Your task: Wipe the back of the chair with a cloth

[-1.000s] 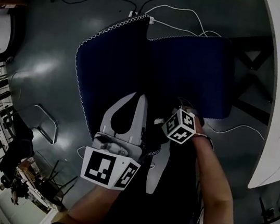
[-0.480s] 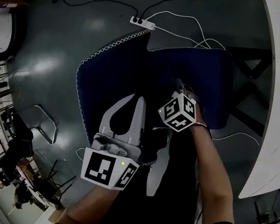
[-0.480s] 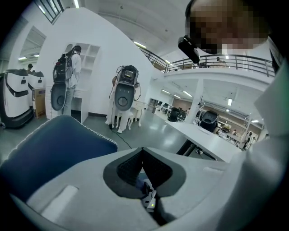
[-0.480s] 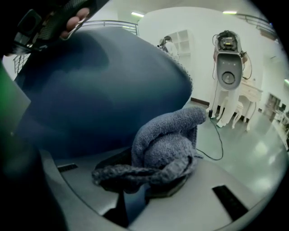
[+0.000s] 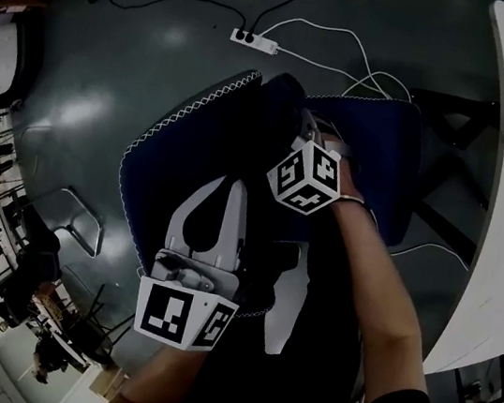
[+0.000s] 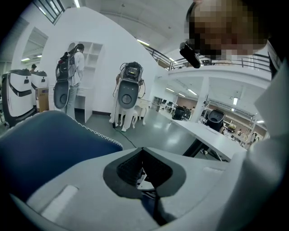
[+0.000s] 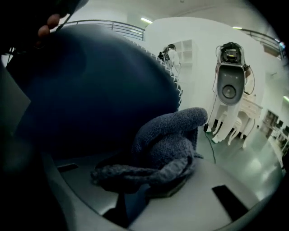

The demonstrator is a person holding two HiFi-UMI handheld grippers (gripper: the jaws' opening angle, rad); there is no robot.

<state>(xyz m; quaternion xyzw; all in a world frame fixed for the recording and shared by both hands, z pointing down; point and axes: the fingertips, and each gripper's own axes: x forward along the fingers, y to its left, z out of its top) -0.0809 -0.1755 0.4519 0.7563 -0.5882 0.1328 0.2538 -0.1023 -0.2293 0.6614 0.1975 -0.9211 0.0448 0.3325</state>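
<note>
**Entry: gray cloth at chair back, slip risk**

The right gripper [image 7: 149, 180] pinched a bunched gray knit cloth [image 7: 167, 140], apparently touching the blue chair back [image 7: 90, 90] near its stitched edge. The left gripper [image 6: 144, 153], jaws pressed together on nothing visible, lay beside that chair back. Likely faults: friction dragging the cloth from its shallow pinch; the unbraced chair shifting.
</note>
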